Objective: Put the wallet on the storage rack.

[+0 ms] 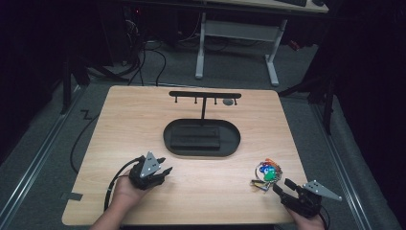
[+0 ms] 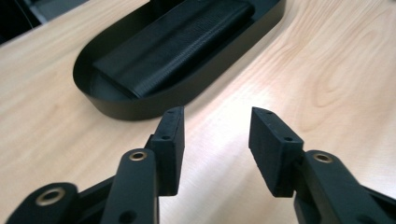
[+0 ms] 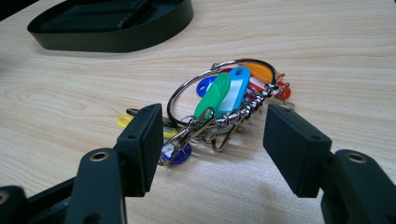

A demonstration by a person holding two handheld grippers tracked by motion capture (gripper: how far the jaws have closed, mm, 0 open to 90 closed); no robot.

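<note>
Wooden table (image 1: 201, 191) bears the key bunch (image 3: 224, 112) just ahead of the right gripper (image 3: 212, 140), jaws spread

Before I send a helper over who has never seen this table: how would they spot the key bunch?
On the wooden table, go to the near right corner, right of the black oval tray. The key bunch lies before the open right gripper: a metal ring with bright tags.

The high view looks down and forward over the whole desk (image 1: 143, 120) from far up. Each claw view sits low, close to the wood, looking along its own claw. All three views see the black tray (image 1: 230, 143) (image 2: 116, 105) (image 3: 154, 37).
</note>
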